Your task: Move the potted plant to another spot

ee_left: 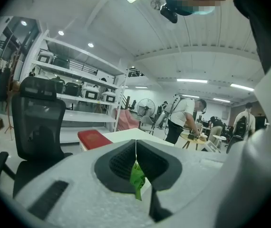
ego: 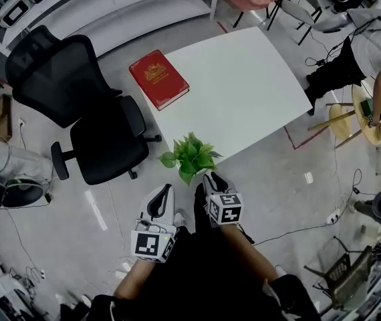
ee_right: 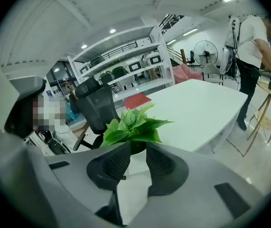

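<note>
**Right jaws stand narrowly apart at the plant**

The right gripper's (ee_right: 136,150) 2 jaws stand narrowly apart, with the potted plant (ee_right: 131,127) just past their tips and not pressed. The left gripper (ee_left: 136,145) is closed at its tips. The plant stands at the white table's (ego: 244,92) near edge.

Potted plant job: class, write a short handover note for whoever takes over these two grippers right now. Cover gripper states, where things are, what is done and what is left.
Left gripper: jaws together, holding nothing, short of the plant.
Right gripper: jaws apart, pointed at the pot, pads not pressing on it.
Potted plant: upright at the near edge of the white table. A red book lies on the table's left corner in the head view.
Done: nothing yet; the plant is not gripped.
Left: probably close on the pot, lift it and set it on a bare part of the table.
</note>
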A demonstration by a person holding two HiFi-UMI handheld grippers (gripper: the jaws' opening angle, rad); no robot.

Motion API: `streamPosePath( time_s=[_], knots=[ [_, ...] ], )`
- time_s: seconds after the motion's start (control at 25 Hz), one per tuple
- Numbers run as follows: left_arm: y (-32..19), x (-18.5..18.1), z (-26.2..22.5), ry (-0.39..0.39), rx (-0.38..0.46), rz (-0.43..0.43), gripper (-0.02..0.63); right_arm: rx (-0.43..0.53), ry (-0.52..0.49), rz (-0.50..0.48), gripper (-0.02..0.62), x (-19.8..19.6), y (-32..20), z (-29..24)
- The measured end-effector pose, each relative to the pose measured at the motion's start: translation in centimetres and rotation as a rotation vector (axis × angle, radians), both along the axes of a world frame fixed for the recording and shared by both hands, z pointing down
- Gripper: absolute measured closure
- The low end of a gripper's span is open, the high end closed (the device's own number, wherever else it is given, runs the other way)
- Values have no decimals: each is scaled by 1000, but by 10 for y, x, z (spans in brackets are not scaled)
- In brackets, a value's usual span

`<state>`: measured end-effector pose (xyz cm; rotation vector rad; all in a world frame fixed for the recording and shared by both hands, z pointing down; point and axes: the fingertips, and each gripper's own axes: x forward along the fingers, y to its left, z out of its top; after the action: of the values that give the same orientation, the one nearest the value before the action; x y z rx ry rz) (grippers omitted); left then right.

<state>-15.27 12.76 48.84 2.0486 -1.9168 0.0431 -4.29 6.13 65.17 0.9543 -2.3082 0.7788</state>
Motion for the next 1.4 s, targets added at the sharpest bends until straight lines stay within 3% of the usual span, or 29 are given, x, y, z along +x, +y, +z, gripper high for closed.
streamPosePath(
  time_s=[0.36,1.0,1.4],
  knots=[
    [-23,5,15,10,-53,-13,588,-113,4,-1,485,-5,-24,36],
    [-48,-5,27,15,-95,-35,588,-164,87,-97,482,-25,-44,65],
    [-65,-3,27,15,-101,-34,588,-147,125,-110,552,-16,-57,67]
  ],
)
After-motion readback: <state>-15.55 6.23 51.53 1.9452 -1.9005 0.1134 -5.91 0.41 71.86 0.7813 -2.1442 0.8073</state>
